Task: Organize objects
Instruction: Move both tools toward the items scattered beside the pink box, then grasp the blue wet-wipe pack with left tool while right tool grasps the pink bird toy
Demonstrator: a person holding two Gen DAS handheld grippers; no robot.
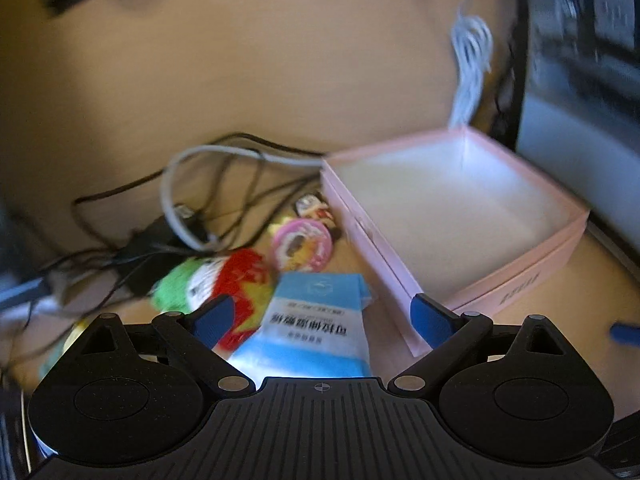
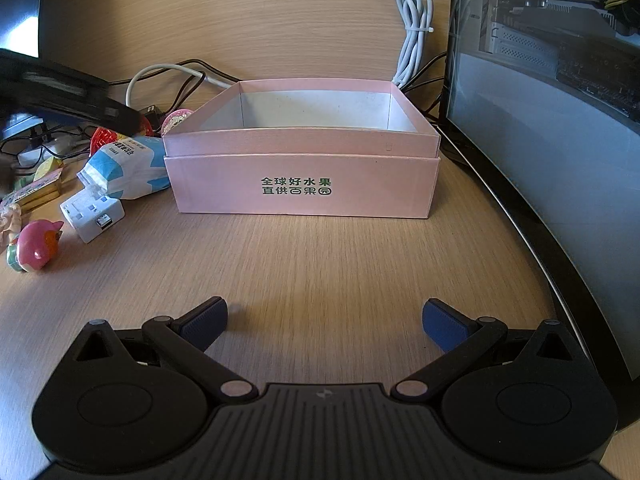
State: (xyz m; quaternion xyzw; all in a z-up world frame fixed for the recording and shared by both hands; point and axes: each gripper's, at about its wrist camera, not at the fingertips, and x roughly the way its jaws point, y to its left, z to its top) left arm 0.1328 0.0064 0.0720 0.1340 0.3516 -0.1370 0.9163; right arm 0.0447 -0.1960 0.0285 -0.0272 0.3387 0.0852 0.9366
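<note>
Here the pink box point(image 2: 302, 176) is sitting straight ahead of the right gripper point(image 2: 324, 322), whose jaws are standing wide apart over bare desk, gripping nothing; its white inside is showing no contents. The left gripper point(image 1: 322, 316) is hovering with jaws spread, the blue-and-white packet point(image 1: 312, 320) lying between and just below the fingers, not clamped. The box wall is standing just right of that gripper's right finger point(image 1: 434, 316), so, as I judge it, a closing or lifting move may be catching the rim and shoving the box. Left of the packet, a red-and-green plush toy point(image 1: 212, 280) is pressing close, and could be getting pinched along with it. Beyond the fingers, tangled black and grey cables point(image 1: 200, 208) and a pink round trinket point(image 1: 302, 246) are crowding the approach. The left view is blurring, so finer contact is unclear.
</note>
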